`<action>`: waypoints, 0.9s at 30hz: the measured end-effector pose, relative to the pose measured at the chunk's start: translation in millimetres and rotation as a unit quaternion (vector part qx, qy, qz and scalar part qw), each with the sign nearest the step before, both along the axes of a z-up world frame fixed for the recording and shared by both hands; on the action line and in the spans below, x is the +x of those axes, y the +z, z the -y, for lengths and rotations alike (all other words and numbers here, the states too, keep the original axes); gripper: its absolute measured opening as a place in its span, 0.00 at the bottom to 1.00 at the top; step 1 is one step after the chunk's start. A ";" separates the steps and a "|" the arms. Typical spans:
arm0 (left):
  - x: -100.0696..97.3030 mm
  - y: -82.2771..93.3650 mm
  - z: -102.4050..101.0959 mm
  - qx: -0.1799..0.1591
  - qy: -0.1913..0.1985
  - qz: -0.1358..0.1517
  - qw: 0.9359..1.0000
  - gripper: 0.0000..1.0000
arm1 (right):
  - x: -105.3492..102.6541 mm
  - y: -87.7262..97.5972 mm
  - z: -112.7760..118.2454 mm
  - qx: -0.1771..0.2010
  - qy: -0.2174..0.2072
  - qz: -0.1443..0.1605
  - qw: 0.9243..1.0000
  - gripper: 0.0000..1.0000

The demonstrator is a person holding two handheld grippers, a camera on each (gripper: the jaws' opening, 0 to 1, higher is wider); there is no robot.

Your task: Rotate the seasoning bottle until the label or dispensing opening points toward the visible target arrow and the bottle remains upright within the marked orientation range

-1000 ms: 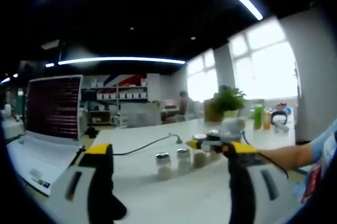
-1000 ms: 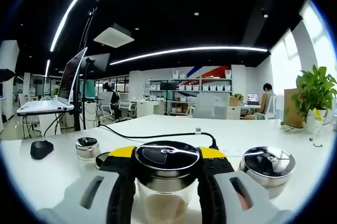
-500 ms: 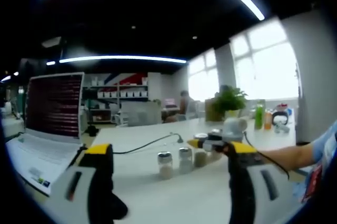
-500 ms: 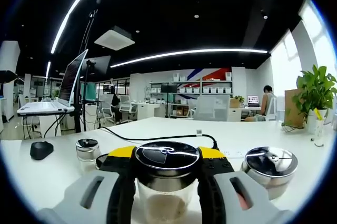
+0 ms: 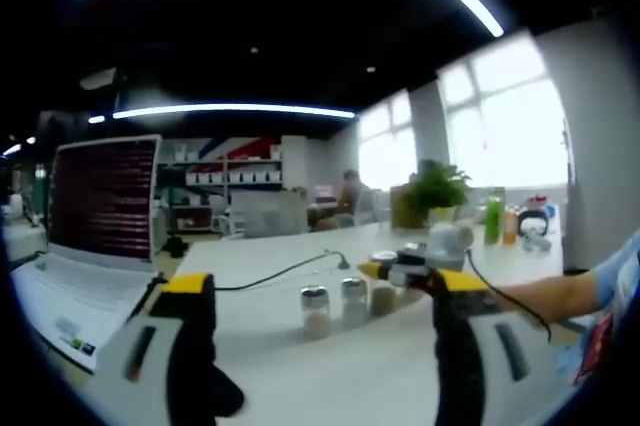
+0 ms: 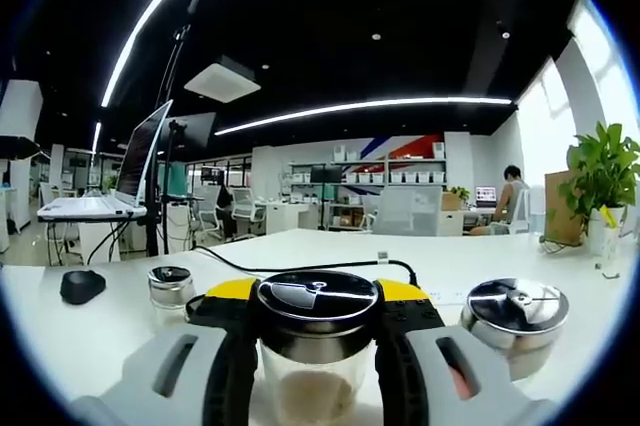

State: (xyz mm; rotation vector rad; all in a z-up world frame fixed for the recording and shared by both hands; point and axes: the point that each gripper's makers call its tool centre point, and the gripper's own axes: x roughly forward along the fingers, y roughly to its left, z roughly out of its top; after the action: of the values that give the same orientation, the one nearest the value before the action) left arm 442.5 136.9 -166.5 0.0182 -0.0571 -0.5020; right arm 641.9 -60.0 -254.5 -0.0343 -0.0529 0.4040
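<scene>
A glass seasoning bottle (image 6: 318, 386) with a shiny metal lid and pale powder inside stands upright between the jaws of my right gripper (image 6: 318, 293), which is shut on it just below the lid. In the left gripper view the same bottle (image 5: 381, 298) stands on the white table (image 5: 300, 376) with the right gripper (image 5: 372, 272) clamped on it, a person's sleeved arm behind. My left gripper (image 5: 322, 286) hangs open nearer the table's front edge, nothing between its jaws.
Two more bottles (image 5: 316, 311) (image 5: 351, 301) stand left of the held one; close up they are a wide-lidded bottle (image 6: 515, 314) and a small one (image 6: 172, 286). A laptop (image 5: 85, 236), black cable (image 6: 300, 266), mouse (image 6: 82, 286) and potted plant (image 6: 600, 176) share the table.
Both views have drifted slightly. The right gripper stays shut on the bottle, and the left stays open; the bottle's turn, if any, is too small to tell.
</scene>
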 end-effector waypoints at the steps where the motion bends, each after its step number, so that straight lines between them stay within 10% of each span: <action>1: 0.0 0.0 0.1 0.000 0.000 0.000 1.000 0.95 | -0.1 0.7 -0.6 -0.002 0.001 0.000 1.000 0.44; 12: 1.6 -0.7 1.9 0.000 -0.002 -0.002 1.000 0.95 | -18.3 44.3 -5.6 -0.002 0.027 0.039 0.999 0.44; 27: 2.7 1.6 -0.7 0.002 0.003 0.002 1.000 0.95 | -52.2 58.7 -8.7 0.013 0.087 0.026 0.996 0.44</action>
State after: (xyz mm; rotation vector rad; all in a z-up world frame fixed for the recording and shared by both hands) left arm 445.2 137.6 -164.9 0.0227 -0.0594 -0.4965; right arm 589.8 -51.3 -195.9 -0.0153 -0.1119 0.5759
